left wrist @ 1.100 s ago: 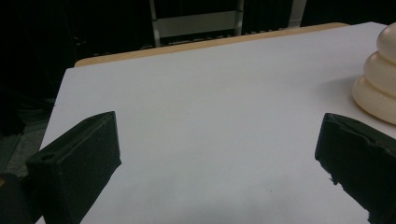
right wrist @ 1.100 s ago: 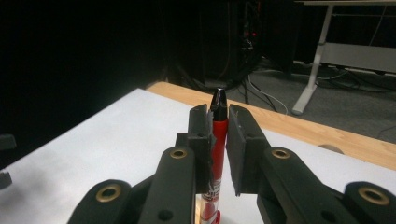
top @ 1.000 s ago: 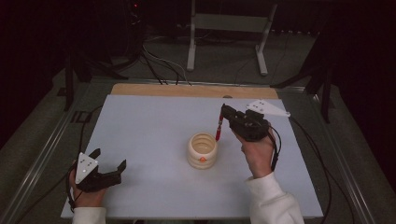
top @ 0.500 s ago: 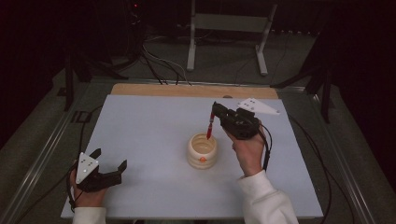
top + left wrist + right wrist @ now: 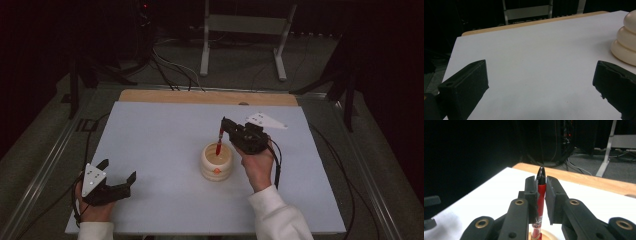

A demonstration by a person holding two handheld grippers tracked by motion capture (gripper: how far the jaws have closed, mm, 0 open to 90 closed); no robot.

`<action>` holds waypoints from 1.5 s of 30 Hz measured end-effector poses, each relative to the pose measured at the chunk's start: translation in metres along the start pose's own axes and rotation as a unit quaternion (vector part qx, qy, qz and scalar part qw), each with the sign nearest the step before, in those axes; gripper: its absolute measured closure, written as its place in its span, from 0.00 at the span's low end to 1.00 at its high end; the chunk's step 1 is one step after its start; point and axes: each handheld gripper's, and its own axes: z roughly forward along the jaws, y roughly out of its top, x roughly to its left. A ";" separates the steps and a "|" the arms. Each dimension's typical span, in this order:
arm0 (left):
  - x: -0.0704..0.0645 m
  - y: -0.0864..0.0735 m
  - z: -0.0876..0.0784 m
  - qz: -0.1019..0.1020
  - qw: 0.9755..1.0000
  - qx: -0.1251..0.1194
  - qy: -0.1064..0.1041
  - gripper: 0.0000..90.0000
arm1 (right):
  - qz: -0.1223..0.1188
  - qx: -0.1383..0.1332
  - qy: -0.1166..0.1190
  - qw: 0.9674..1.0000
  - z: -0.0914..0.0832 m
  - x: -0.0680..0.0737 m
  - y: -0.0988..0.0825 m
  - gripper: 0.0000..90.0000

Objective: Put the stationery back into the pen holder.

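Observation:
A cream ribbed pot (image 5: 216, 161) stands near the middle of the white table (image 5: 165, 130); its stacked rings (image 5: 626, 42) also show at the right edge of the left gripper view. My right gripper (image 5: 221, 126) is shut on a red pen (image 5: 219, 141) with a black tip (image 5: 541, 173). The pen hangs upright, its lower end inside the pot's mouth (image 5: 549, 235). My left gripper (image 5: 118, 171) rests at the table's near left corner, jaws wide apart with nothing between them.
A wooden strip (image 5: 207, 97) edges the table's far side. Behind it a metal stand (image 5: 243, 30) and cables lie on the dark floor. Cables trail off both sides of the table.
My right gripper moved left and down with the pen, from beside the pot to over it, and the pen's lower end now dips into the pot. The left gripper stayed still.

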 end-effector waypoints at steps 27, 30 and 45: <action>0.000 0.000 0.000 0.000 1.000 0.001 -0.001 0.01 | 0.023 0.056 -0.009 0.998 0.018 0.010 -0.063 0.90; -0.001 0.000 0.000 0.001 1.000 0.002 -0.001 0.01 | 0.030 0.063 -0.008 0.998 0.017 0.009 -0.064 0.90; -0.001 0.000 0.000 0.000 1.000 0.003 0.000 0.01 | 0.020 0.071 -0.030 0.997 0.010 -0.002 -0.059 0.37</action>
